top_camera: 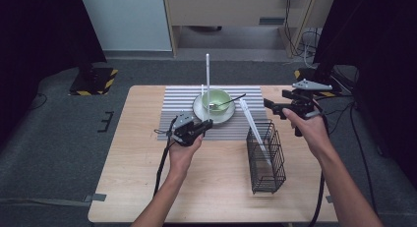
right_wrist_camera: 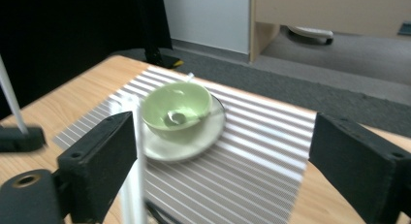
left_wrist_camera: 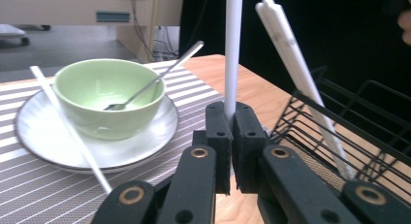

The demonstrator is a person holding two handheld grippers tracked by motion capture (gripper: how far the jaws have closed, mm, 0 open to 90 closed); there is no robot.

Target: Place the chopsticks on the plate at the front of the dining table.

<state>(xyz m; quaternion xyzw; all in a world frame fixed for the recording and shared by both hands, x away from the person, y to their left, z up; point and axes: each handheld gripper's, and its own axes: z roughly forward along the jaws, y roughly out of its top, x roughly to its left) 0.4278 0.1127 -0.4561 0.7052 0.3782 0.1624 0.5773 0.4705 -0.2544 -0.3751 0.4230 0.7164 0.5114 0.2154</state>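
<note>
While our left gripper (top_camera: 205, 125) stands over the near edge of the striped mat (top_camera: 172, 101), its jaws are clamped tight on a white chopstick (top_camera: 207, 74) that rises straight up from between them. From the left gripper view we see that stick (left_wrist_camera: 232, 44) pinched at its lower end between the two black pads, upright and well above the table (top_camera: 128, 178).

Our right gripper (top_camera: 278, 108) hangs beyond the far end of the black wire basket (top_camera: 268, 163), at the right edge of the mat, with its jaws spread wide and nothing pressed between them. From the right gripper view the two pads stand far apart, and a blurred white stick (right_wrist_camera: 133, 185) rises just beside the left pad; we cannot tell whether it touches that pad.

A pair of white chopsticks (top_camera: 253, 128) leans in the basket, the lower ends inside the wire and the upper ends tilted toward the bowl. One more white chopstick (left_wrist_camera: 68, 127) lies slanted across the rim of the white plate (top_camera: 197, 109). On that plate sits the green bowl (top_camera: 216, 100), and a metal spoon (top_camera: 230, 101) rests in it with its handle pointing out to the right over the rim.
</note>
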